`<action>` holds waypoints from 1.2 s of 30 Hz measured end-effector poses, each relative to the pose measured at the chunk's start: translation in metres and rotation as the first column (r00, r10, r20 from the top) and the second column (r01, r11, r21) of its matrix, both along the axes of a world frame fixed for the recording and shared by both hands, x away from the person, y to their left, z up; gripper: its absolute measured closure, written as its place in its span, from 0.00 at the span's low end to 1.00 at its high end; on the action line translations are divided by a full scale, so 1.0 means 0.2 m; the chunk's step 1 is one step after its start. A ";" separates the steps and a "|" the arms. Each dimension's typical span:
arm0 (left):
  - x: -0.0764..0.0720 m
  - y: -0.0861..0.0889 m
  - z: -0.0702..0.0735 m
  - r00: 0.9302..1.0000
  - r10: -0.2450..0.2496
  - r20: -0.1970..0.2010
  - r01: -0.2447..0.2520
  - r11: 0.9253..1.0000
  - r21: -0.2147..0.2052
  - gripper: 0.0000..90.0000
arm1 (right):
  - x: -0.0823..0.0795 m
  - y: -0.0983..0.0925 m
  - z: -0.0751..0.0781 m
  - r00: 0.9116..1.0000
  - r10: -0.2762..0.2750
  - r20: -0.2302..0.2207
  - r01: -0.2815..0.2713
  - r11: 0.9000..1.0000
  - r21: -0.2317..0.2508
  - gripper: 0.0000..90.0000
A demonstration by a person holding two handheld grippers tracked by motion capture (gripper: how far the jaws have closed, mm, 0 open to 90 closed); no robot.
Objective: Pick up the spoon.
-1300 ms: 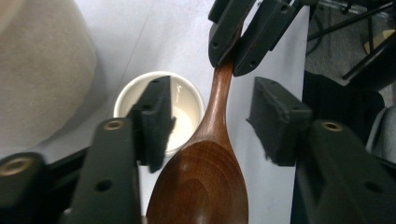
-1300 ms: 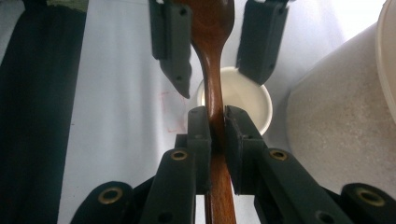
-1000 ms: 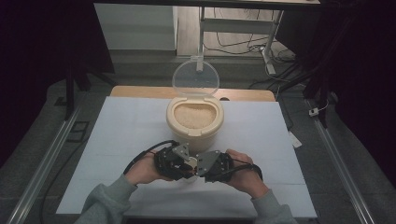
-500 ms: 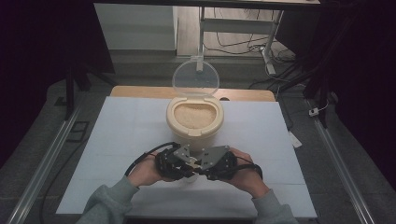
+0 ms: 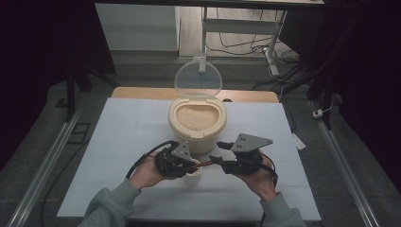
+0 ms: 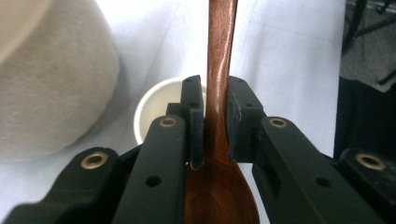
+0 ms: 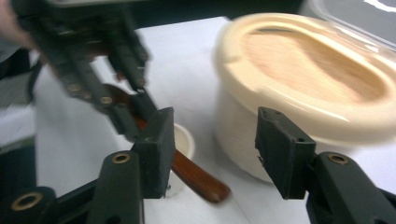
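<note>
My left gripper is clamped tight on the neck of the wooden spoon, bowl end toward my hand, handle reaching out over the small white cup. That cup sits near the table's front edge, just in front of the open rice container. My right gripper has just been opening; its jaws stand wide apart, with nothing between them.

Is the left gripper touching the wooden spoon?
Touching. In the left gripper view, the left gripper has both pads pressed against the wooden spoon at its neck.
</note>
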State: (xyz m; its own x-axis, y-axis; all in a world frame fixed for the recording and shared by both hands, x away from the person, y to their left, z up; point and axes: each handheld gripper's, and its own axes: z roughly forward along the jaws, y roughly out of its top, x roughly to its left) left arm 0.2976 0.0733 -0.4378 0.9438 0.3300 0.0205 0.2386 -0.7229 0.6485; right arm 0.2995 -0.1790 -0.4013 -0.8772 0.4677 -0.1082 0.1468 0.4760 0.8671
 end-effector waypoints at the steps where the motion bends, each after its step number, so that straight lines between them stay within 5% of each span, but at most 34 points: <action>1: 0.00 0.00 0.00 1.000 0.004 0.002 -0.004 1.000 -0.005 0.87 | 0.00 -0.02 0.00 1.000 -0.023 -0.007 0.023 1.000 0.013 0.49; 8: 0.01 0.02 0.01 0.999 0.036 0.026 -0.035 0.999 -0.034 0.87 | 0.00 -0.11 0.00 0.985 -0.151 -0.082 0.160 0.980 0.114 0.40; 15: 0.00 0.02 0.02 0.996 0.073 0.058 -0.068 0.995 -0.079 0.87 | -0.05 -0.15 -0.04 0.974 -0.193 -0.121 0.212 0.960 0.181 0.34; 36: -0.04 -0.01 0.04 0.985 0.105 0.133 -0.087 0.987 -0.135 0.87 | -0.07 0.02 -0.13 0.967 -0.184 -0.175 0.214 0.961 0.176 0.44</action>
